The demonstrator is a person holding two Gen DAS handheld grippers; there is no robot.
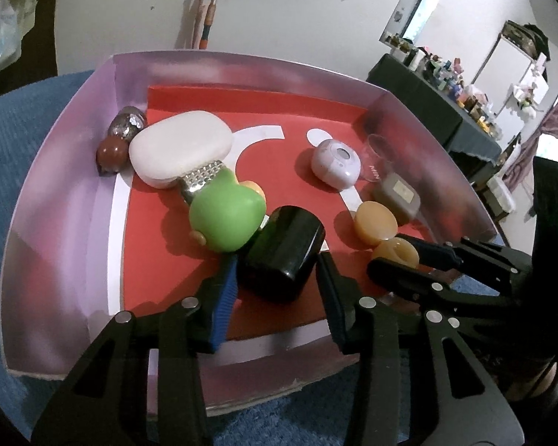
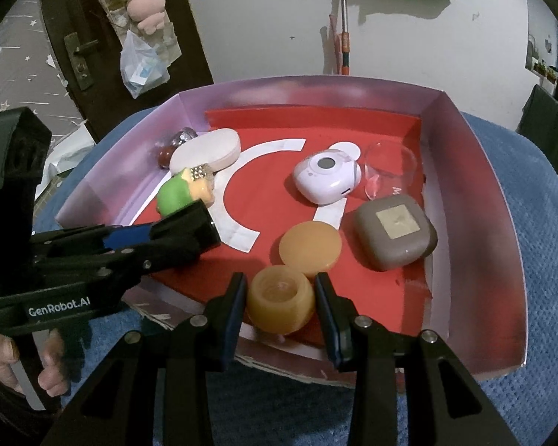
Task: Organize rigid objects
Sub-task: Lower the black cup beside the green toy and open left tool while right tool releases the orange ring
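Observation:
A red-floored cardboard box (image 1: 241, 70) (image 2: 483, 171) holds the objects. My left gripper (image 1: 275, 275) is open, its fingers on either side of a black cylinder (image 1: 281, 252) lying on the box floor; a small gap shows on the right side. My right gripper (image 2: 281, 297) has its fingers around a small amber jar (image 2: 281, 299) (image 1: 396, 252), touching or nearly touching it. The jar's amber lid (image 2: 310, 249) (image 1: 375, 225) lies just behind it.
Also in the box: a green toy (image 1: 225, 219) (image 2: 173, 195), a white case (image 1: 180, 146), a metal grater (image 1: 202, 176), two round balls (image 1: 121, 137), a lilac device (image 2: 325, 178) (image 1: 336, 163), a grey-brown case (image 2: 396, 236), a clear cup (image 2: 390, 161). Blue cloth (image 2: 539, 260) lies under the box.

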